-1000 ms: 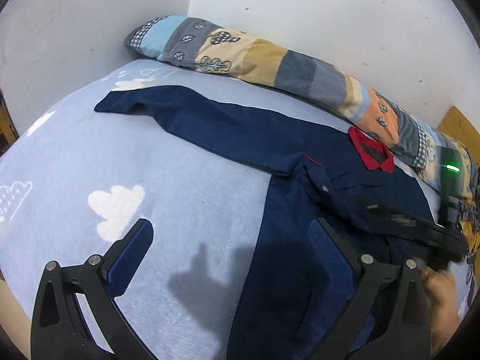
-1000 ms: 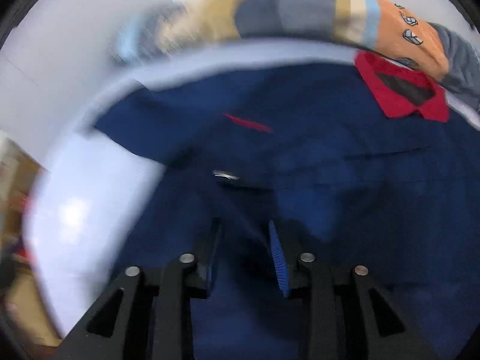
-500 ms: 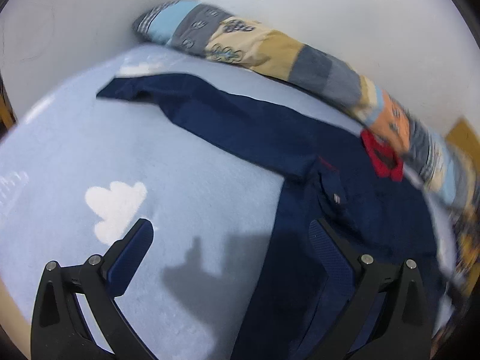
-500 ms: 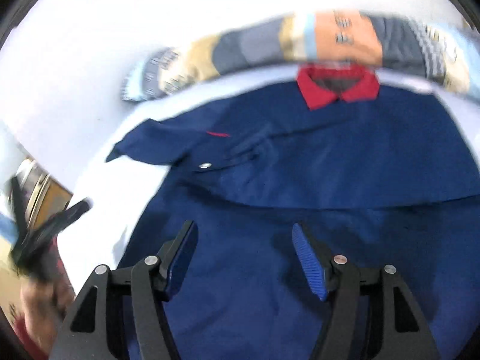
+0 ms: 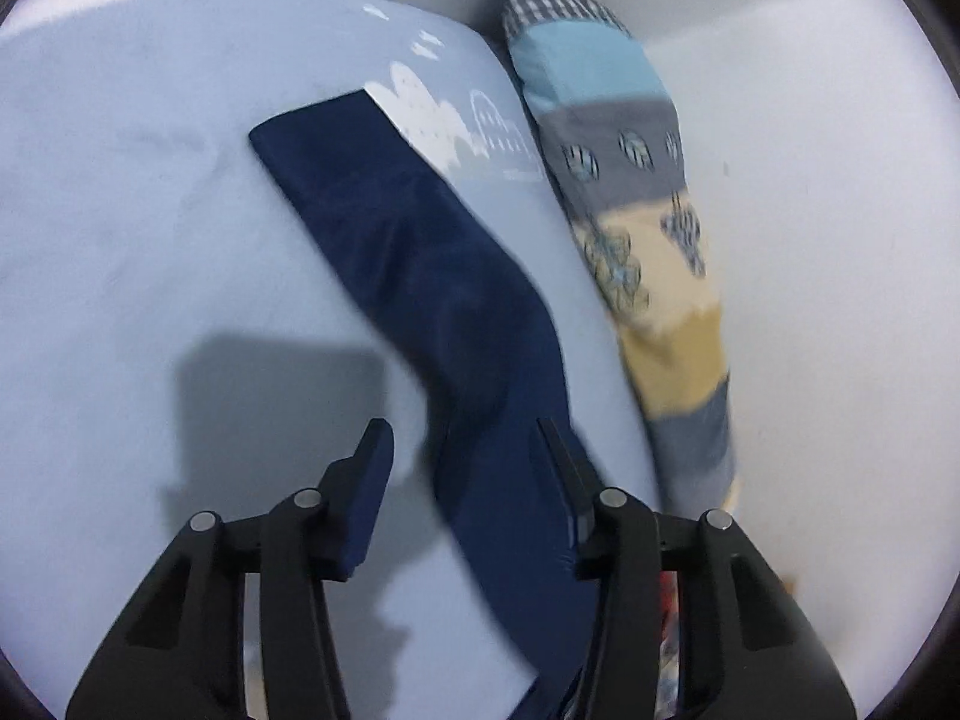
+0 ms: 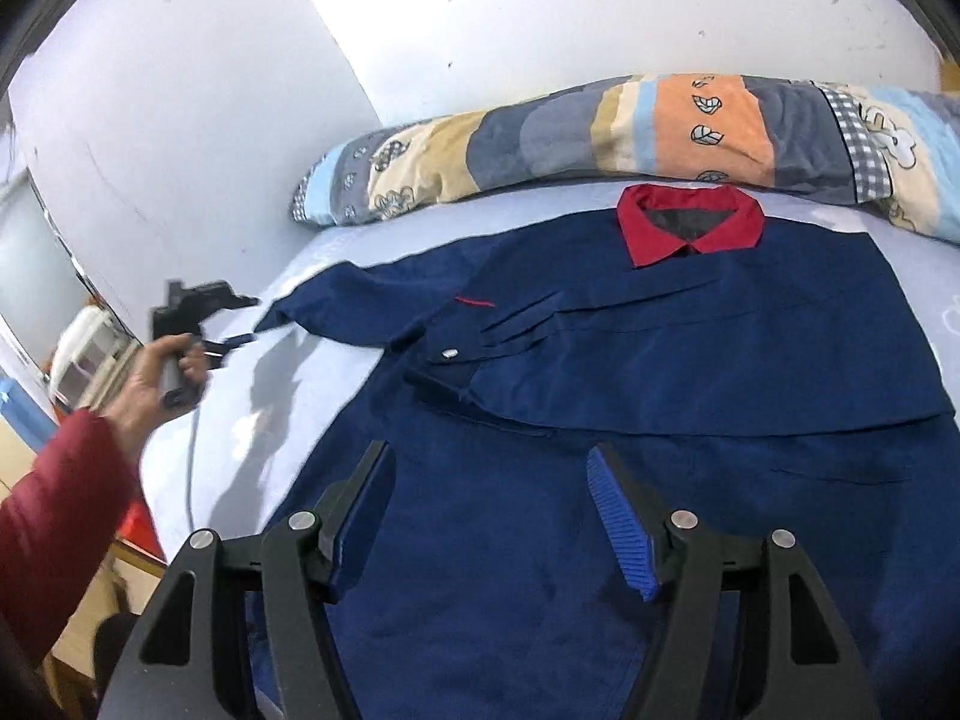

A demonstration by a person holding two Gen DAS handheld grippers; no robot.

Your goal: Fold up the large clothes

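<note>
Where the pale blue bed sheet (image 6: 252, 420) meets the white wall (image 6: 540, 12), we see one long patchwork bolster (image 6: 660, 126) along that edge. One navy jacket (image 6: 690, 360) with a red collar (image 6: 690, 222) lies flat across the sheet, its left sleeve (image 5: 420, 252) stretched towards the corner, bare sheet beside it. Our right gripper (image 6: 489, 510) hovers over the hem, jaws apart and empty. Our left gripper (image 5: 465, 474) is closing, the sleeve between its jaws, not yet pinched.
</note>
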